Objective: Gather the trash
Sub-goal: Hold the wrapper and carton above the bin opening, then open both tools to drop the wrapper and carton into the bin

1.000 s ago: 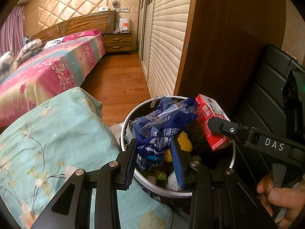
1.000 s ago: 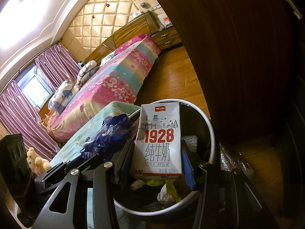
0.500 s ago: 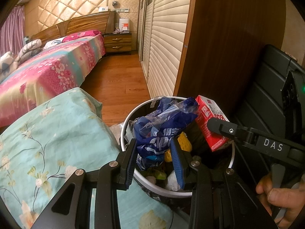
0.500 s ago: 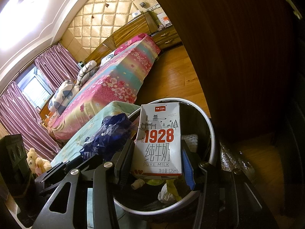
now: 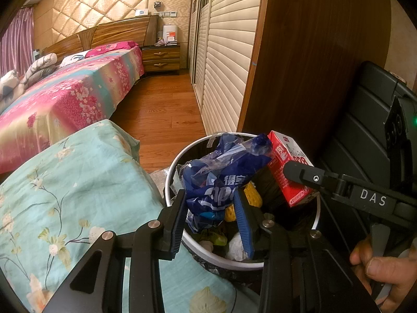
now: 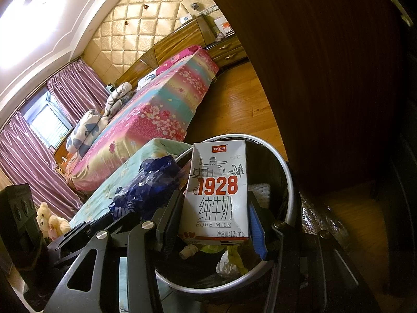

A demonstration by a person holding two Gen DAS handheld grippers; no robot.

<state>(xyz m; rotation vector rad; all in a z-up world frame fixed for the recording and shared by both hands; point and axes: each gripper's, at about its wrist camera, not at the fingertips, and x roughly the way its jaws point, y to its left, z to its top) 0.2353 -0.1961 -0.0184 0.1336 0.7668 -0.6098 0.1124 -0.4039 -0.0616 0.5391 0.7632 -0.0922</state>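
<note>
My left gripper [image 5: 212, 219] is shut on a crumpled blue plastic wrapper [image 5: 221, 177] and holds it over the open trash bin [image 5: 177, 156]. My right gripper [image 6: 212, 221] is shut on a red and white milk carton [image 6: 219, 190], also over the bin [image 6: 289, 177]. The carton [image 5: 284, 167] and the right gripper's finger show in the left wrist view, right of the wrapper. The wrapper [image 6: 146, 190] shows left of the carton in the right wrist view. The bin holds yellow, green and white scraps.
A table under a teal floral cloth [image 5: 65, 187] stands left of the bin. A dark wooden wardrobe [image 5: 312, 65] rises behind it, a black case [image 5: 365, 120] at the right. A pink floral bed [image 5: 65, 99] lies beyond, across wooden floor [image 5: 161, 109].
</note>
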